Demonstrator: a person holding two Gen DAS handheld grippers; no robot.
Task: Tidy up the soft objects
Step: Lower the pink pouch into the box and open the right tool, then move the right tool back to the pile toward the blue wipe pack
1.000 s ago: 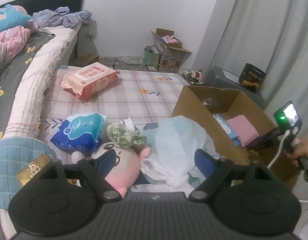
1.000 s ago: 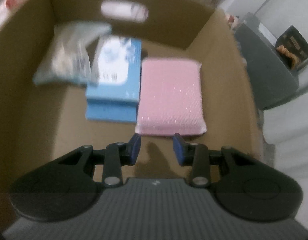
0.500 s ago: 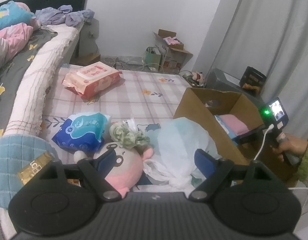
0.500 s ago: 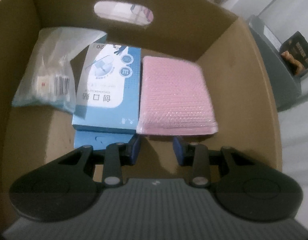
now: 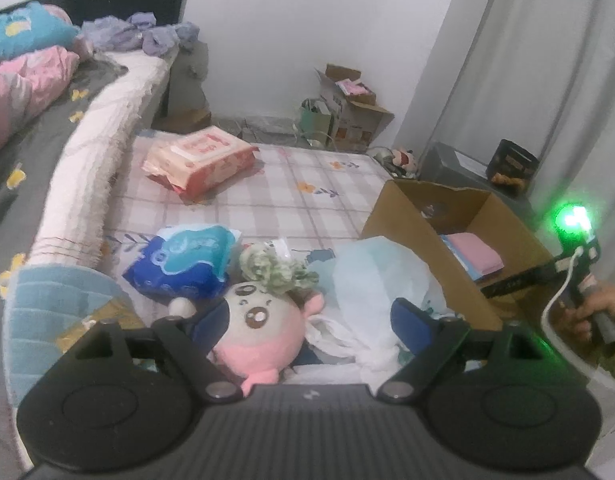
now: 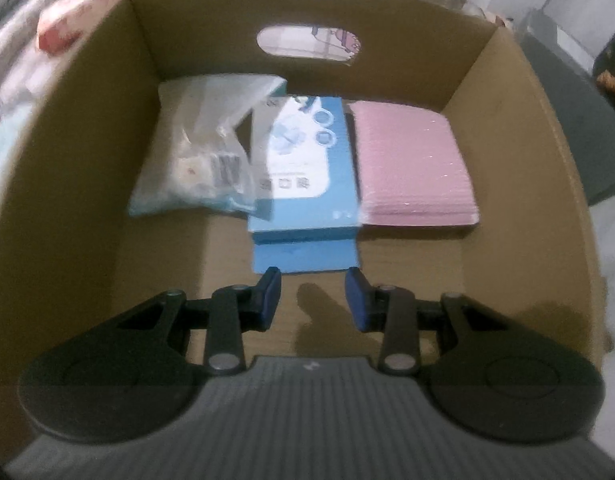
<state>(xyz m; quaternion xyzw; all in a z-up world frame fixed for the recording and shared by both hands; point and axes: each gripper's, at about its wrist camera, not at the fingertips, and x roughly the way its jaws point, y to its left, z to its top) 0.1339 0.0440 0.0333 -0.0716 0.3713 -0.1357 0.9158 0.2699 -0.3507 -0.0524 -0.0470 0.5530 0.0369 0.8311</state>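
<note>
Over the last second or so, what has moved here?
The right tongs have pulled up and back from the cardboard box, empty. The left tongs have just been opening wider over the pink plush toy, not gripping it. The three packs in the box stayed put.

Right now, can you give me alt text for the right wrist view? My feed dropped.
An open cardboard box fills the view, holding three items side by side: a clear plastic bag on the left, a blue box in the middle, a pink pack on the right. The right tongs hover above the box floor, slightly parted and holding nothing.
</note>
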